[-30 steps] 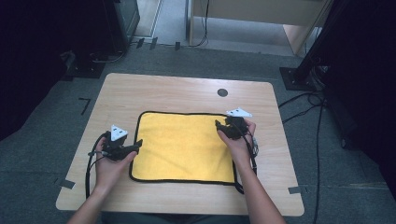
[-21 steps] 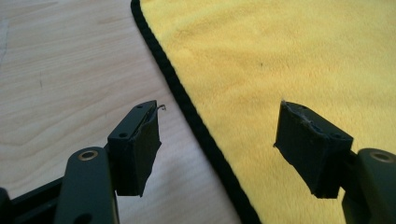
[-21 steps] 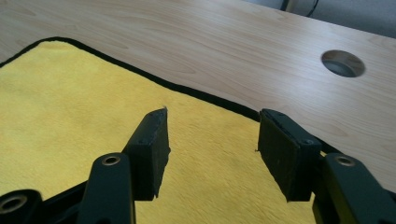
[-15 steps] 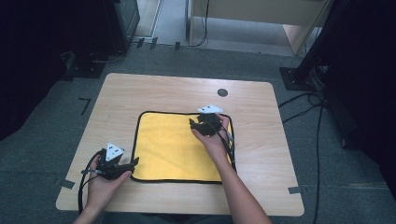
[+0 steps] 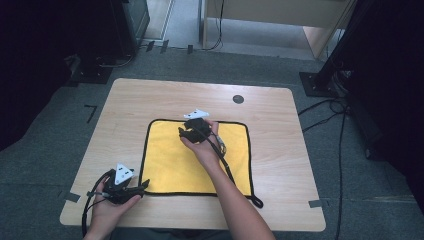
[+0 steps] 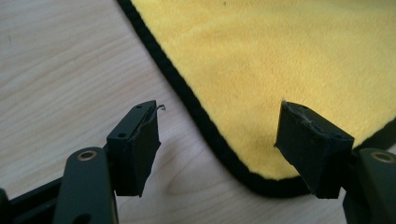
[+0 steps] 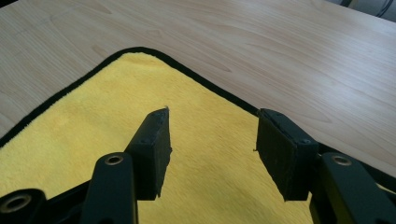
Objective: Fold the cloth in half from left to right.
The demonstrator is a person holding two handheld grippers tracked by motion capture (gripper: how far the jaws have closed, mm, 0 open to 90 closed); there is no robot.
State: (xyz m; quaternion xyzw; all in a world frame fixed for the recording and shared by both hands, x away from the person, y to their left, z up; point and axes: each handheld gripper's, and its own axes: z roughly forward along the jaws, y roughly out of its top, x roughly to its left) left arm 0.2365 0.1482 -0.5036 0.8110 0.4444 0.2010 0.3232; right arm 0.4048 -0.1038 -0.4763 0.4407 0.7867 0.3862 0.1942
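Two tongs are working over one yellow cloth (image 5: 197, 160) w/ black edging, which is lying flat in the middle of the wooden tabletop (image 5: 150, 100). Your left tongs (image 5: 137, 187) are sitting low at the cloth's near-left corner, jaws pointing toward it. In the left gripper view that rounded corner (image 6: 275, 179) is lying between the two jaws, pads standing wide apart & not pressing on anything; one jaw is over bare wood, the other over the yellow pile. Your right tongs (image 5: 186, 131) are hovering over the cloth's far part, near its far edge & left of centre. In the right gripper view the jaws are standing open approx halfway, nothing between them, pointing at the cloth's far corner (image 7: 135, 52) w/ bare tabletop beyond it. Cables are trailing from both tongs: the right one is running back across the cloth along your forearm.
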